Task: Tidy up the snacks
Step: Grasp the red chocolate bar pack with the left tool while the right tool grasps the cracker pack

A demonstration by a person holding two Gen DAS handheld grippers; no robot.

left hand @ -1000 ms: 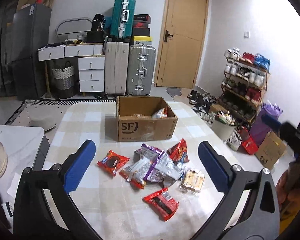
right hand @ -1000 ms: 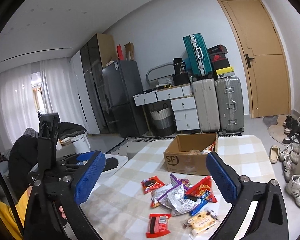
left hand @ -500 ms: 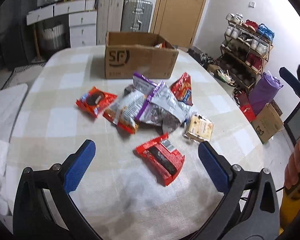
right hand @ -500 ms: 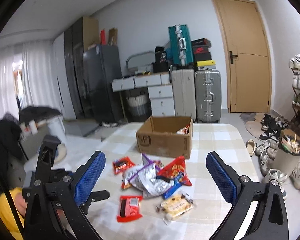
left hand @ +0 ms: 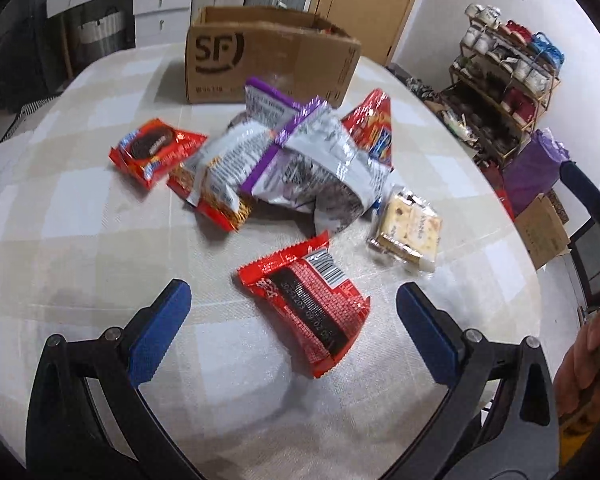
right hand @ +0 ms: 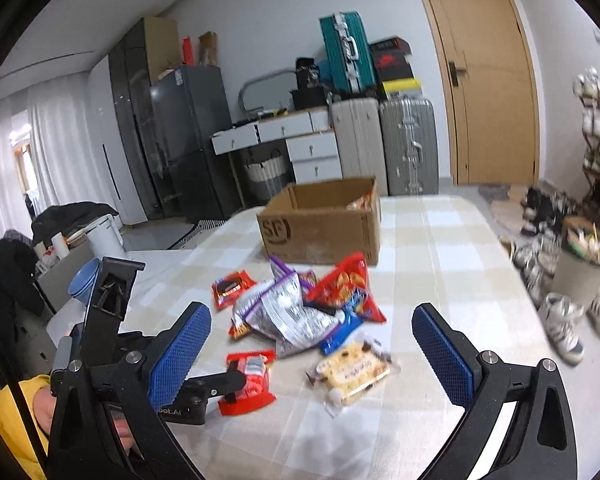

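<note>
Several snack packets lie in a heap on the checked table (left hand: 80, 240). A red packet (left hand: 308, 304) lies nearest, between the fingers of my open left gripper (left hand: 292, 332), which hovers just above it. Behind it lie silver and purple bags (left hand: 300, 160), a red cookie packet (left hand: 152, 150), a red chips bag (left hand: 374, 128) and a clear cracker packet (left hand: 408, 232). An open SF cardboard box (left hand: 260, 64) stands at the far side. My right gripper (right hand: 312, 352) is open and empty, above the table's near edge; the left gripper (right hand: 212, 384) shows there around the red packet (right hand: 252, 380).
Suitcases (right hand: 384, 140), a drawer unit (right hand: 300, 144) and a fridge (right hand: 188, 136) stand behind the table. A shoe rack (left hand: 504, 76) and cardboard boxes (left hand: 540, 228) are on the floor at the right. A door (right hand: 488, 80) is at the back.
My left gripper has tilted down and come close to the snacks, now straddling the near red packet. The right gripper has drifted nearer the table. The snacks have not moved.
</note>
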